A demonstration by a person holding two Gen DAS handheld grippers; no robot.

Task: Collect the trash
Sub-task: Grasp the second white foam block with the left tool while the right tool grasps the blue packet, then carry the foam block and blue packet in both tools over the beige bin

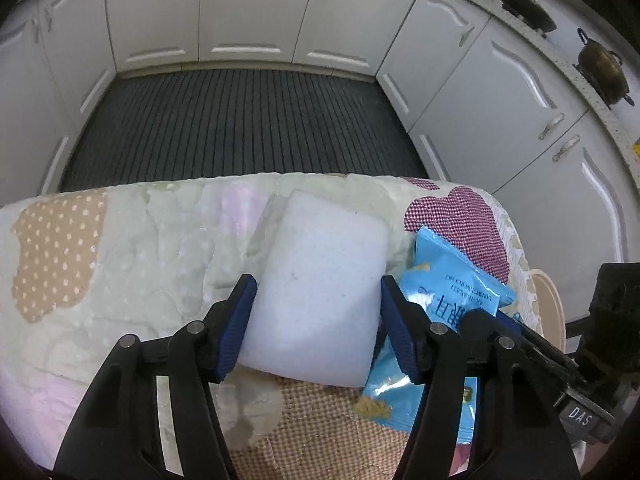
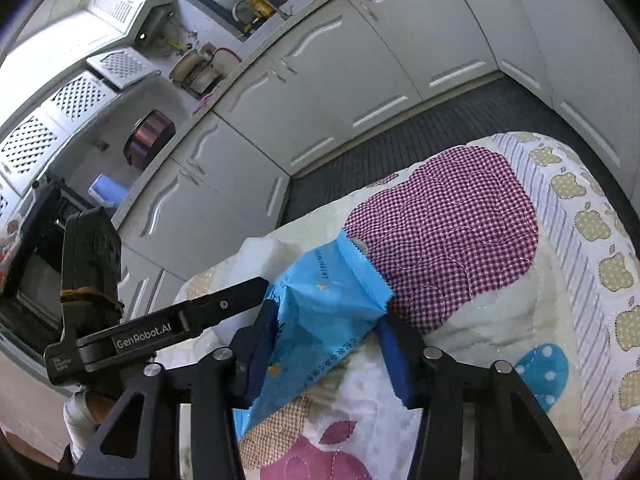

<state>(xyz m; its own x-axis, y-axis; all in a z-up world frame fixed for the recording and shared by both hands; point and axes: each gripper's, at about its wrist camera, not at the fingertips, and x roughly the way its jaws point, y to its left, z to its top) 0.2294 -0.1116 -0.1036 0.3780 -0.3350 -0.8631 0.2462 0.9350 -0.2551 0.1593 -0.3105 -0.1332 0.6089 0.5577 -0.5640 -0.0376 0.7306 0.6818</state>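
Observation:
A white foam block [image 1: 320,292] lies on the patchwork quilt [image 1: 120,248]. My left gripper [image 1: 317,292] is shut on it, one blue pad against each long side. Just right of the block lies a crumpled blue snack wrapper [image 1: 452,284], partly under the right gripper's black finger [image 1: 520,336]. In the right wrist view the blue wrapper [image 2: 320,304] is buckled into a ridge between the blue pads of my right gripper [image 2: 328,318], which is shut on it. A corner of the white block [image 2: 260,252] shows behind the wrapper, beside the left gripper's black arm [image 2: 180,320].
The quilt [image 2: 460,220] covers a raised surface whose far edge drops to a dark ribbed floor mat [image 1: 240,128]. White cabinets [image 1: 248,8] ring the mat. Pots [image 1: 604,68] stand on the counter at right. A beige round rim [image 1: 554,304] shows past the quilt's right edge.

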